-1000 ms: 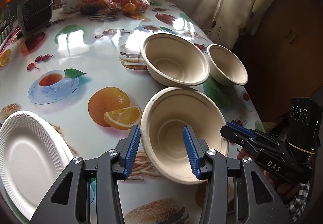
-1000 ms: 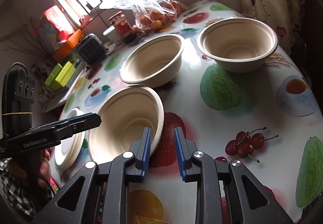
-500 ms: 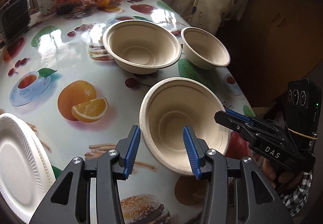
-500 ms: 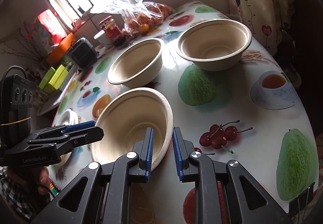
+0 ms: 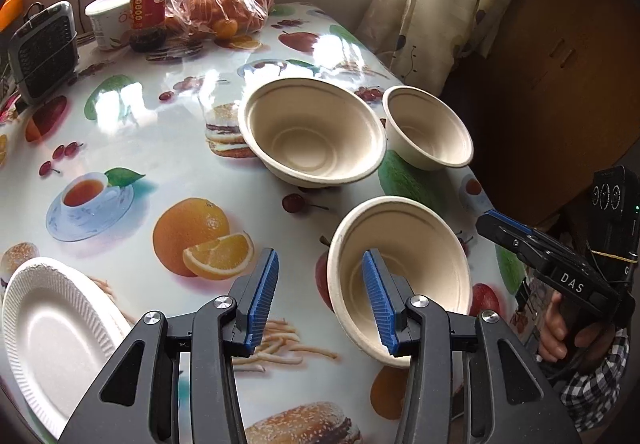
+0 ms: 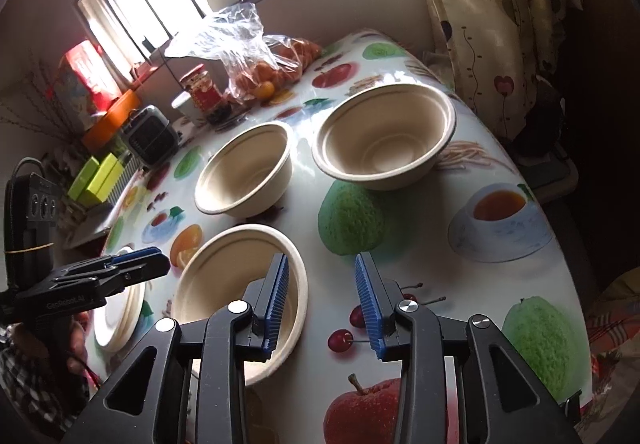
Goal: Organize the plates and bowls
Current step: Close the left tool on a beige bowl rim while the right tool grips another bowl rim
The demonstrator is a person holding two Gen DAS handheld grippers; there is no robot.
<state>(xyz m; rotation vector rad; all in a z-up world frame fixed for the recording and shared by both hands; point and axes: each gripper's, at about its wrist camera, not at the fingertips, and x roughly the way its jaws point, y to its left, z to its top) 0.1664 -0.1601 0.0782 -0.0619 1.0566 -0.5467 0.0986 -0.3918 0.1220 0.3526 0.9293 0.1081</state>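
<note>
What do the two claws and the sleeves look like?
Both claws, left and right, are black plastic with ribbed blue pads and silver pivot screws. The right one reads "DAS", the left "GenRobot.AI". Each carries a black camera block with a rubber band. Sleeves are checked.

Left gripper (image 5: 320,302) fingers parted; right gripper (image 6: 322,304) fingers opening, empty.
</note>
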